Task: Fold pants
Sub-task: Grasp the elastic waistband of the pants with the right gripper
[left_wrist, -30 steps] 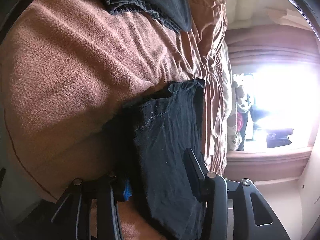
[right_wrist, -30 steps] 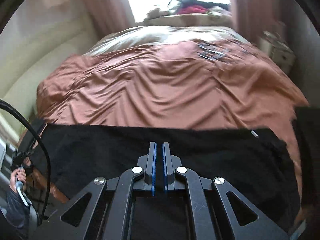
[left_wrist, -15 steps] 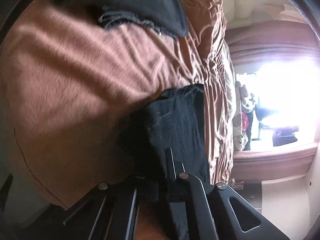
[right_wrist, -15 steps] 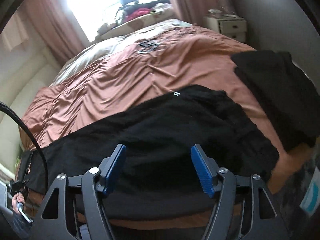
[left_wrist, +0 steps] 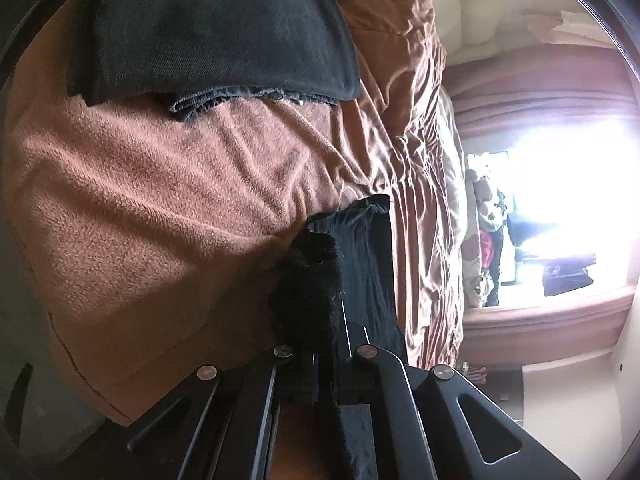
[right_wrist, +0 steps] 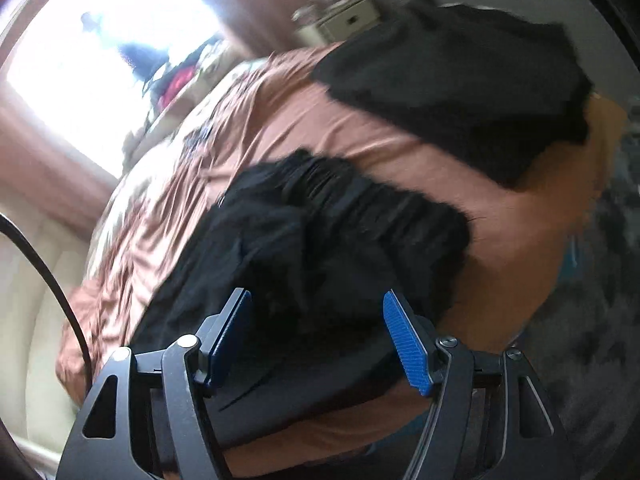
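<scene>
The black pants [right_wrist: 320,240] lie on a brown blanket [right_wrist: 500,216] on the bed, bunched near the bed's edge. In the left wrist view my left gripper [left_wrist: 328,344] is shut on a bunched end of the black pants [left_wrist: 316,284], and the rest of the leg stretches away along the blanket [left_wrist: 160,208]. My right gripper [right_wrist: 320,332] is open with blue pads [right_wrist: 404,344], hovering just above the pants, holding nothing.
A second dark folded garment [left_wrist: 216,28] lies further along the bed; it also shows in the right wrist view [right_wrist: 460,80]. A bright window [left_wrist: 568,200] with curtains, a white nightstand [right_wrist: 344,20] and dark carpet [right_wrist: 600,320] surround the bed.
My left gripper closed on the pants end and bunched it. My right gripper opened, let go of the pants and swung right, tilting over the waist end.
</scene>
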The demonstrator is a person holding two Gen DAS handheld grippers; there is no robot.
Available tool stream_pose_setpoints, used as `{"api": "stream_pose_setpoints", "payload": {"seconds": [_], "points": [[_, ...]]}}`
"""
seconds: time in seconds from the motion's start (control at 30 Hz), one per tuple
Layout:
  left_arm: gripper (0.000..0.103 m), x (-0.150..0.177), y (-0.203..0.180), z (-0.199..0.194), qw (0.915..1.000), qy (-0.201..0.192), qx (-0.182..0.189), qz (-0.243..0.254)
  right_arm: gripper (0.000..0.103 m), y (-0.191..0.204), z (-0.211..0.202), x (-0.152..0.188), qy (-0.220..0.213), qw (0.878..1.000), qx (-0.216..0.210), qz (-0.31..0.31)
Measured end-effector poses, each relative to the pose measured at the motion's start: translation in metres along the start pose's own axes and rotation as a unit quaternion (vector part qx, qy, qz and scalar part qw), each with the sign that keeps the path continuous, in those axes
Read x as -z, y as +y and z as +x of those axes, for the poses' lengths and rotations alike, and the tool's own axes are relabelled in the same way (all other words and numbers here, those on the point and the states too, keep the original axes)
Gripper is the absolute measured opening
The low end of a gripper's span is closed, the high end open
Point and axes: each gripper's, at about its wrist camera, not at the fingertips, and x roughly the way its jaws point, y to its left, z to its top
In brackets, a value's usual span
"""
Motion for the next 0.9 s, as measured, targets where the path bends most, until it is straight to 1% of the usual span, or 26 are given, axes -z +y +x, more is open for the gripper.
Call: {"api": "stream_pose_setpoints", "payload": {"seconds": [0.03,0.1,0.13,0.17,0.2,0.3,0.37,0.4,0.43,0.47,0.5,0.53,0.57,0.6,0.67,0.77,0.83,0.9], "points": [[0.004,0.0,0.001,-0.001,1.0,0.0,-0.001,0.001,0.066,-0.003,-0.005,0.001,-0.009,1.0,0.009,0.004],[0.004,0.001,0.003,-0.001,1.0,0.002,-0.003,-0.001,0.066,-0.01,-0.009,0.004,-0.013,0.999,0.042,0.007],[0.004,0.001,0.003,-0.001,1.0,0.003,-0.004,0.0,0.066,-0.015,-0.012,0.004,-0.015,0.998,0.052,0.018],[0.004,0.002,0.003,-0.002,1.0,0.003,-0.006,0.002,0.066,-0.019,-0.014,0.004,-0.016,0.998,0.05,0.03],[0.004,0.002,0.001,-0.002,0.9999,0.003,-0.009,0.009,0.066,-0.022,-0.013,0.004,-0.01,0.998,0.041,0.038],[0.004,0.002,-0.002,-0.002,0.9997,0.007,-0.017,0.017,0.066,-0.025,-0.002,0.005,0.026,0.999,0.001,0.048],[0.004,0.003,-0.002,-0.002,0.9997,0.007,-0.019,0.017,0.066,-0.025,0.008,-0.001,0.04,0.998,-0.021,0.045],[0.004,0.003,-0.003,-0.002,0.9996,0.007,-0.021,0.019,0.066,-0.025,0.012,-0.005,0.043,0.998,-0.024,0.043],[0.004,0.003,-0.004,-0.001,0.9995,0.006,-0.022,0.02,0.063,-0.025,0.017,-0.008,0.044,0.998,-0.022,0.044],[0.004,0.003,-0.004,-0.001,0.9995,0.006,-0.024,0.021,0.043,-0.027,0.022,-0.009,0.046,0.998,-0.01,0.049],[0.004,0.004,-0.004,-0.001,0.9995,0.006,-0.024,0.021,0.029,-0.031,0.027,-0.009,0.052,0.997,0.0,0.055],[0.004,0.004,-0.005,-0.002,0.9994,0.006,-0.025,0.022,0.013,-0.032,0.032,-0.014,0.061,0.996,-0.009,0.06],[0.004,0.004,-0.005,-0.002,0.9994,0.007,-0.026,0.023,0.007,-0.031,0.032,-0.018,0.061,0.996,-0.018,0.058],[0.004,0.005,-0.006,-0.001,0.9993,0.007,-0.027,0.025,0.007,-0.027,0.029,-0.023,0.055,0.997,-0.015,0.045],[0.004,0.007,-0.007,-0.003,0.9991,0.008,-0.029,0.03,0.005,-0.023,0.019,-0.032,0.038,0.998,-0.027,0.029],[0.004,0.009,-0.008,-0.003,0.9988,0.008,-0.032,0.035,0.003,-0.031,0.005,-0.038,0.027,0.998,-0.043,0.04],[0.004,0.012,-0.007,-0.002,0.9986,0.01,-0.036,0.038,0.002,-0.043,0.001,-0.038,0.025,0.998,-0.041,0.046],[0.004,0.014,-0.007,-0.001,0.9983,0.014,-0.039,0.042,0.002,-0.057,0.0,-0.031,0.024,0.997,-0.034,0.057]]}}
